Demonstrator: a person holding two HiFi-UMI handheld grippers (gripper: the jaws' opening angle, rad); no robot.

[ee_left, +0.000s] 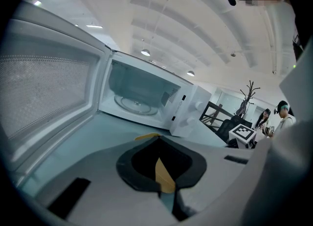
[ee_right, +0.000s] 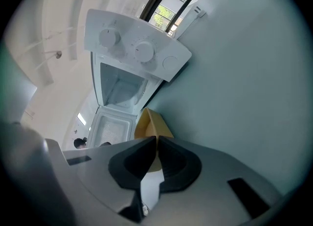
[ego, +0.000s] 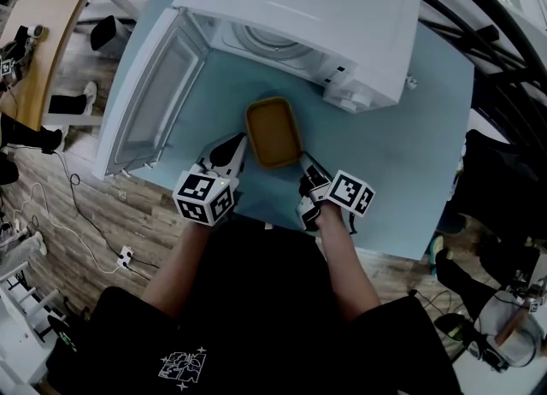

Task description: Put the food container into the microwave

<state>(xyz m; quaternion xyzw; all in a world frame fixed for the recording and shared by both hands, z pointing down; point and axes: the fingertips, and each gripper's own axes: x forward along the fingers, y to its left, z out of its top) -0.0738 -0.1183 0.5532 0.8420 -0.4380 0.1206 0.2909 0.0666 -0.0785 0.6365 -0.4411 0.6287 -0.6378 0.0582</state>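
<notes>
Food container [ego: 273,132]: yellow, shallow, on or just above the teal table [ego: 410,154], directly before the microwave [ego: 299,8]. Not yet inside. I cannot tell whether it is lifted.

Left gripper [ego: 238,147]: jaws closed on the container's near-left rim. Right gripper [ego: 305,162]: jaws closed on the near-right rim. My reading is that one grip on each near corner keeps the wide, flat tray level and leaves its far end free to lead into the cavity.

Door [ego: 158,94]: swung fully out to the left, clear of both grippers, so the path forward looks unobstructed.

Head view gives the layout: container centred on the opening, the grippers symmetric on its near end. It does not show the pinch itself.

The left gripper view does: only a thin yellow strip [ee_left: 164,176] runs between the closed pads, so the bite is on the rim alone. It also looks into the cavity, with the glass turntable [ee_left: 134,105] bare.

The right gripper view shows the same edge-on pinch [ee_right: 151,124], plus the two control knobs [ee_right: 144,49], which are hidden from the left gripper view.
</notes>
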